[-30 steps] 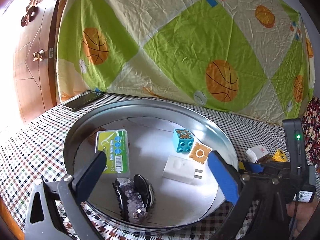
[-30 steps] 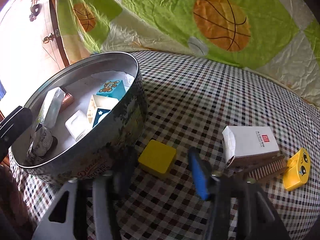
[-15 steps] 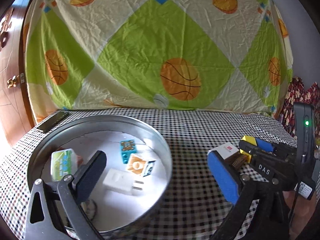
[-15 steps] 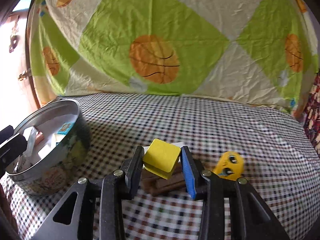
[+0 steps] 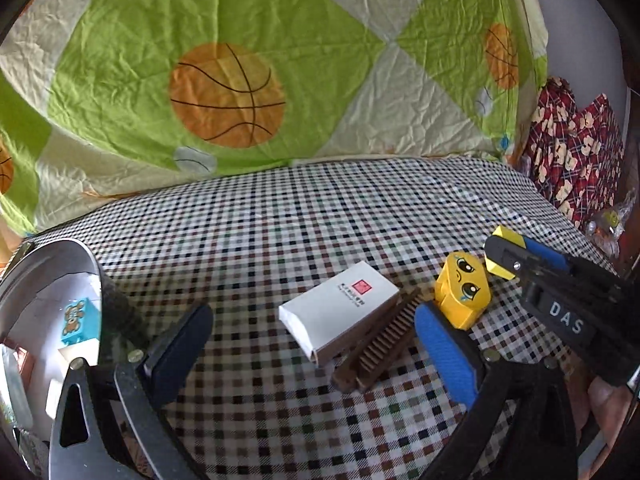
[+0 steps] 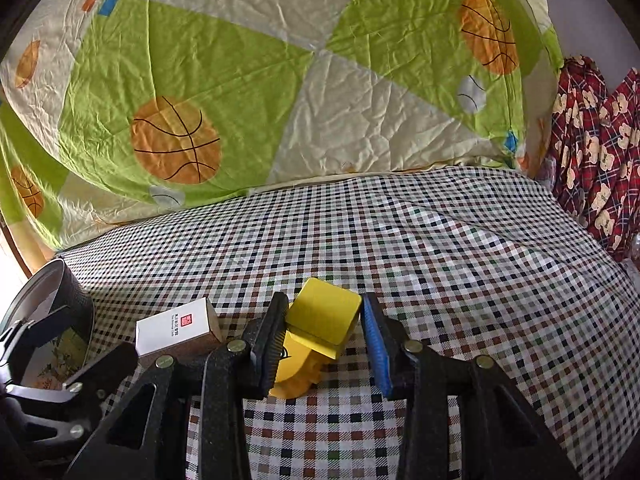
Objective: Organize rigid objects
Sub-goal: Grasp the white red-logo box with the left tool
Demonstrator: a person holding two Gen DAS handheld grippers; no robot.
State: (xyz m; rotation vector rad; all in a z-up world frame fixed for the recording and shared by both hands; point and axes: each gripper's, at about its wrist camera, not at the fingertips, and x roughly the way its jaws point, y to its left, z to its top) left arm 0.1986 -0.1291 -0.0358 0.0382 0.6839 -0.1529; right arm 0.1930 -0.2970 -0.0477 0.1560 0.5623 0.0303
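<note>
The flat yellow square block (image 6: 323,316) sits pinched between the right gripper (image 6: 324,338) fingers, one black pad (image 6: 272,340) on its left edge and the blue pad (image 6: 374,344) close on its right, and it looks lifted clear of the checked tablecloth (image 6: 440,248). So the right fingers are closed on that block, and it rides out in front of the wrist camera, tilted a little.

Directly under it, partly hidden, lies the yellow toy brick with the cartoon crying face (image 5: 462,294), resting on the cloth. Just beside that brick, the brown wooden comb (image 5: 380,346) lies partly tucked under the white cardboard box with a small red square logo (image 5: 340,312). All three lie loose on the tabletop.

The left gripper (image 5: 316,344) hangs over that cluster with its fingers spread wide and nothing between them: dark pad (image 5: 176,344) to one side of the box, blue pad (image 5: 446,354) near the face brick.

Off at the left edge stands the round metal tin (image 5: 94,276). Inside it, the blue toy brick with a bear picture (image 5: 78,322) is clear, along with pale items I cannot make out.

My read on progress: well underway. Several pieces are in the tin, one is in hand and presumably headed there, and three remain on the cloth, box, comb and face brick.
</note>
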